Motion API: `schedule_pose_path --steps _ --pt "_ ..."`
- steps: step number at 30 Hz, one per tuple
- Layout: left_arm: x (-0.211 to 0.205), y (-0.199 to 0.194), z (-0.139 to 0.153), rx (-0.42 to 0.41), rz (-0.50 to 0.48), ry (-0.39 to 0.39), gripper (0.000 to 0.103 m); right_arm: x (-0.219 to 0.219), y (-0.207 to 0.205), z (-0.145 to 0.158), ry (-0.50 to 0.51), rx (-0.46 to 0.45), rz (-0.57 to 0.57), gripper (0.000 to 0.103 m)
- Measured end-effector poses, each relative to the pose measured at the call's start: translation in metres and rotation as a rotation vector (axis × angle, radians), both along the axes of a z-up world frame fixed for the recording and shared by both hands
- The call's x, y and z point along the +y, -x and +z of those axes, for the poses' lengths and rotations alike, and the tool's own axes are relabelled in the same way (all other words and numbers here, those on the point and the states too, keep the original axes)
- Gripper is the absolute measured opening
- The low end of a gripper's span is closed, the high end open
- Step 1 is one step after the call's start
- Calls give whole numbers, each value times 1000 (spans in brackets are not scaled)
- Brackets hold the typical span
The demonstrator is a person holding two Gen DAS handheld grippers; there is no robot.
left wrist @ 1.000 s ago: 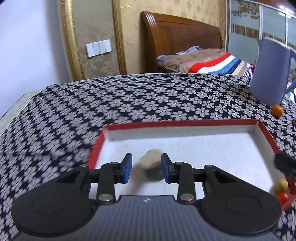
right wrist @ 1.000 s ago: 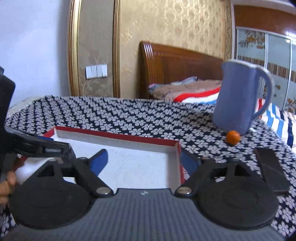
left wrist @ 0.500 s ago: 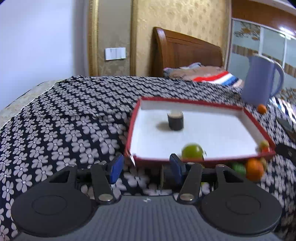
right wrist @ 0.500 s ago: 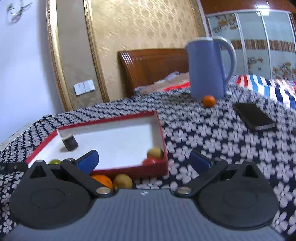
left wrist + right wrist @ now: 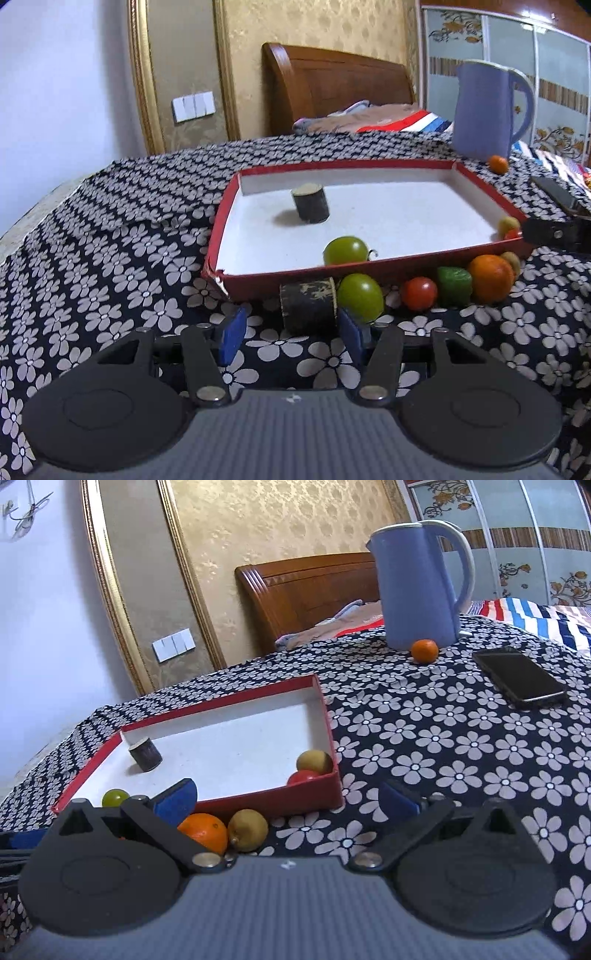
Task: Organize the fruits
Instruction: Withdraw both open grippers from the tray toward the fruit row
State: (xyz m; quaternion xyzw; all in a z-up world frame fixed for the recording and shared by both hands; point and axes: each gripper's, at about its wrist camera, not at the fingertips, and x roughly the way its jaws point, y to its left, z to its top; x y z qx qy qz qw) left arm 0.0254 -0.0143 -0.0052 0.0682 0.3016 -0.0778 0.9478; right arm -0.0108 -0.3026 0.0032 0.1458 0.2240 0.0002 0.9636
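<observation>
A red tray [image 5: 369,271] with a white floor holds a dark stubby cylinder [image 5: 310,203], a green tomato [image 5: 345,250], and a yellow fruit [image 5: 314,761] with a red tomato [image 5: 303,776] in its right corner. On the cloth before its front wall lie a second dark cylinder [image 5: 308,304], a green tomato [image 5: 360,297], a red tomato [image 5: 419,293], a green fruit [image 5: 454,286], an orange [image 5: 490,278] and a yellow-brown fruit [image 5: 247,829]. My left gripper [image 5: 291,332] is open, the second cylinder just beyond its pads. My right gripper [image 5: 288,799] is wide open around the orange [image 5: 203,830] and that yellow-brown fruit.
A blue kettle [image 5: 417,587] stands at the back right with a small orange [image 5: 424,650] at its foot. A black phone [image 5: 519,677] lies on the flowered cloth [image 5: 443,757] to the right. A wooden headboard and bedding lie beyond the table.
My left gripper has drawn back from above the tray to its front wall and its jaws stand wider. My right gripper has opened fully and swung to the tray's front right corner.
</observation>
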Motion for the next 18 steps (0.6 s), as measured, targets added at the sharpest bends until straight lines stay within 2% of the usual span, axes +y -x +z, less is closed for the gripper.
schedule_pose_path --steps 5,9,11,13,18 --pt "11 -6 1 38 50 58 56 4 -1 1 17 1 19 103" --pt "32 0 5 36 132 50 60 7 -2 1 34 15 11 103" --pt "39 7 8 16 138 28 59 6 -2 1 33 16 15 103" --pt "41 12 10 -10 125 6 59 6 -3 0 33 23 17 103" --pt "31 10 11 -23 0 11 59 7 -3 0 42 23 14 103"
